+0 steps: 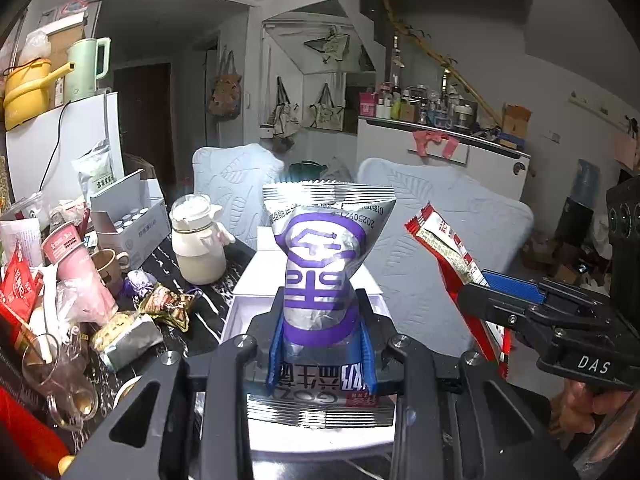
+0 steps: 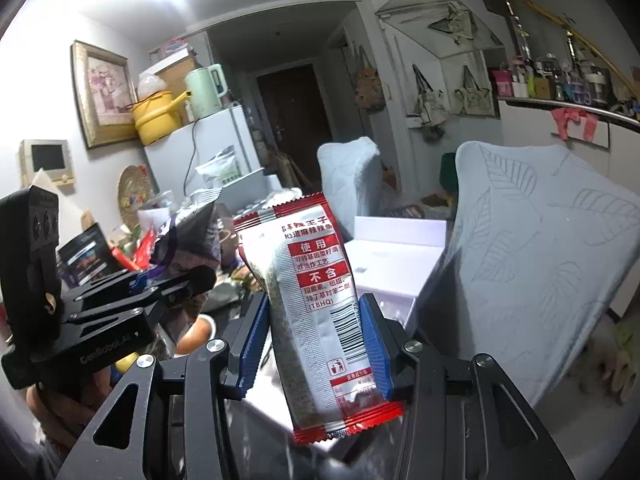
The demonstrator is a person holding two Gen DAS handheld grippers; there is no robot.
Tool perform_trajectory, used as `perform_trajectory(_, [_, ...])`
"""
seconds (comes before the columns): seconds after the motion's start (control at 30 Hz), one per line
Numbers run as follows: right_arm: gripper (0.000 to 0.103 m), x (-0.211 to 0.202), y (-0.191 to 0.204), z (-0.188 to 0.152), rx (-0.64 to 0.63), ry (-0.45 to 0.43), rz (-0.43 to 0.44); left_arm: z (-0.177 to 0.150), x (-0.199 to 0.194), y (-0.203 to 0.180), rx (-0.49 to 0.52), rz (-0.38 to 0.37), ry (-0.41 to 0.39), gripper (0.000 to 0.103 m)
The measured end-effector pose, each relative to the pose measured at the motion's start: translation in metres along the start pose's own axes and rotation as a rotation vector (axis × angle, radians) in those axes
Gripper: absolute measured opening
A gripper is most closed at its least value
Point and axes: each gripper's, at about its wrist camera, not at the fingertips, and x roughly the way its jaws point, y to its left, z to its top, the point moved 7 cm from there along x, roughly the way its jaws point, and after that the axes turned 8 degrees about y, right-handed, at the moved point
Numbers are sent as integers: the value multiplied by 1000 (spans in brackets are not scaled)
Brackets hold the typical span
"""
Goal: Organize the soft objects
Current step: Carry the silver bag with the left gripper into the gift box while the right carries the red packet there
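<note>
In the left wrist view, the left gripper (image 1: 322,344) sits at the bottom centre, and its blue fingers (image 1: 276,346) pinch a silver and purple snack packet (image 1: 320,264) that stands upright in the middle of the frame. Behind the packet lies an open white box (image 1: 256,280) on the dark worktop (image 1: 208,304). To the left of the frame stand a cream jar (image 1: 198,240), a pink cup (image 1: 76,268) and loose wrappers. At the right edge the right gripper (image 1: 500,300) holds a red and white packet (image 1: 452,256), tilted.

In the right wrist view, the right gripper (image 2: 316,340) fills the bottom centre, its blue fingers (image 2: 374,344) closed on both sides of the red and white packet (image 2: 316,300), which leans left. At the left edge the left gripper (image 2: 168,284) carries the silver and purple snack packet (image 2: 192,240). The white box (image 2: 392,264) lies right of centre, beside a pale blue chair cover (image 2: 540,248).
</note>
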Motion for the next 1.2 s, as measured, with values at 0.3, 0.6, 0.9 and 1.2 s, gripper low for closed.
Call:
perform_trajectory(0.3, [45, 54, -1, 10, 25, 39, 25, -2, 49, 27, -46, 9, 72, 30])
perform_trajectory(0.6, [45, 94, -12, -12, 53, 113, -21, -21, 89, 34, -36, 25, 169, 30])
perform_trajectory(0.9, [45, 121, -32, -32, 108, 163, -67, -45, 127, 29, -6, 28, 274, 30])
perform_trajectory(1.2, [45, 139, -39, -45, 109, 182, -123, -59, 149, 36, -13, 46, 326, 30])
